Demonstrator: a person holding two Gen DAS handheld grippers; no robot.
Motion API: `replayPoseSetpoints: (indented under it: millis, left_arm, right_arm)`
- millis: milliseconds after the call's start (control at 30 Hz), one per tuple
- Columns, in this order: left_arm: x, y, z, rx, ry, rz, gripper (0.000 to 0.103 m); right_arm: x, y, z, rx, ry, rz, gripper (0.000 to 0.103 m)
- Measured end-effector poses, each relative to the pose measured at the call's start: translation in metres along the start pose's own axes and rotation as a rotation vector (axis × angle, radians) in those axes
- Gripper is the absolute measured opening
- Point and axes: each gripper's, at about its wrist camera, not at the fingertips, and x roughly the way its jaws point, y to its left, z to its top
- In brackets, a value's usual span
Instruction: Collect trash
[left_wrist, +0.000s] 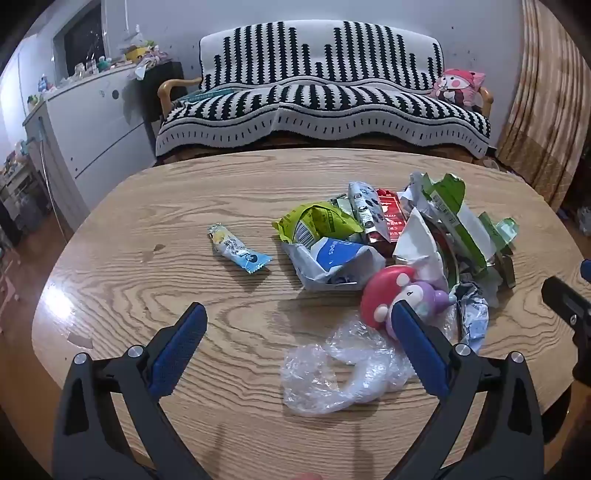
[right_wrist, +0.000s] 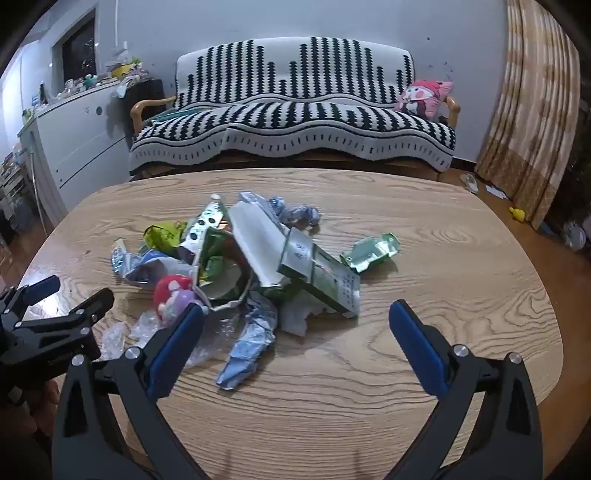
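A pile of trash lies on the wooden table: a yellow-green snack bag, a white and blue wipes pack, a torn green and white carton, a red wrapper and clear plastic film. A pink and purple toy lies at the pile's near edge. A blue candy wrapper lies apart to the left. My left gripper is open and empty above the film. My right gripper is open and empty over a crumpled blue wrapper; the carton lies just beyond.
A sofa with a black and white striped cover stands behind the table, with a pink cushion on it. A white cabinet stands at the left and a curtain at the right. A green wrapper lies right of the pile.
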Motion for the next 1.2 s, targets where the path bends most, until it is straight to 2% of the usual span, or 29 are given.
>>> replayPoseSetpoints:
  millis: [67,233,367,633,1200]
  left_arm:
    - [0.000,-0.001,0.000,0.010,0.000,0.005,0.097]
    - [0.002,-0.003,-0.002,-0.004,0.000,0.007,0.097]
    - [-0.003,0.000,-0.003,-0.009,-0.008,-0.007,0.097]
    - [-0.004,0.002,-0.001,-0.001,-0.016,-0.013,0.097]
    - [-0.006,0.001,-0.001,0.009,-0.023,-0.010,0.097]
  right_arm:
    - [-0.001,-0.001,-0.001,-0.007,-0.015,-0.014,0.097]
    - [0.004,0.001,0.001,0.018,0.010,-0.031,0.097]
    - [-0.006,0.007,-0.003,0.018,0.007,-0.024,0.097]
    - [0.000,0.004,-0.005,-0.018,0.001,0.013,0.097]
    - [0.001,0.005,-0.004,-0.017,0.001,0.013,0.097]
